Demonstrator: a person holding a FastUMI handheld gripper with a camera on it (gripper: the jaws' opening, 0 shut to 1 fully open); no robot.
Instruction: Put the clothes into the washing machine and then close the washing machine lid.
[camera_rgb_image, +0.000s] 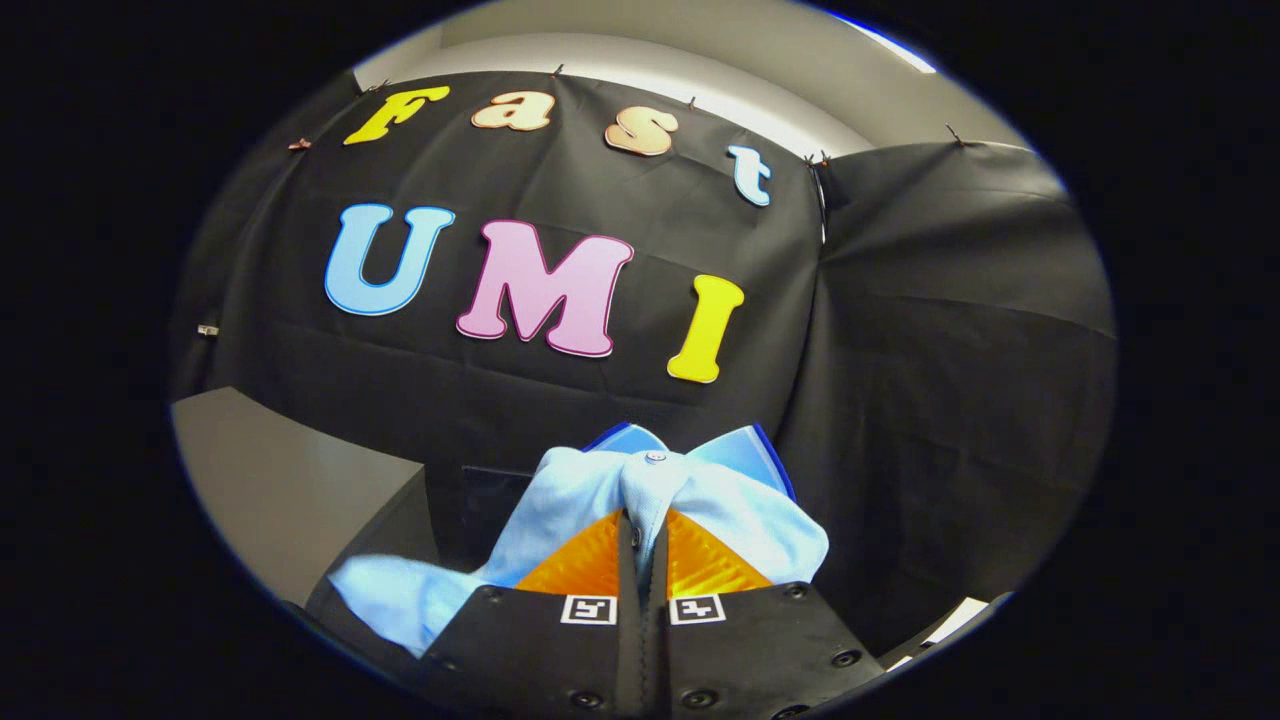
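A light blue garment (600, 500) with a small button hangs from my gripper (645, 520), bunched up between the two fingers and draping down to the left. Both fingers press on the cloth, with almost no gap between them. The garment is lifted off any surface, in front of the booth's black cloth wall. Behind the cloth, just ahead of the fingers, a blue edge (770, 455) of something peeks out. I cannot make out the washing machine for certain.
A grey flat-topped box or surface (290, 490) stands low to the left of the fingers. A dark panel (490, 495) sits just behind the garment. A pale edge (955, 620) shows low on the right.
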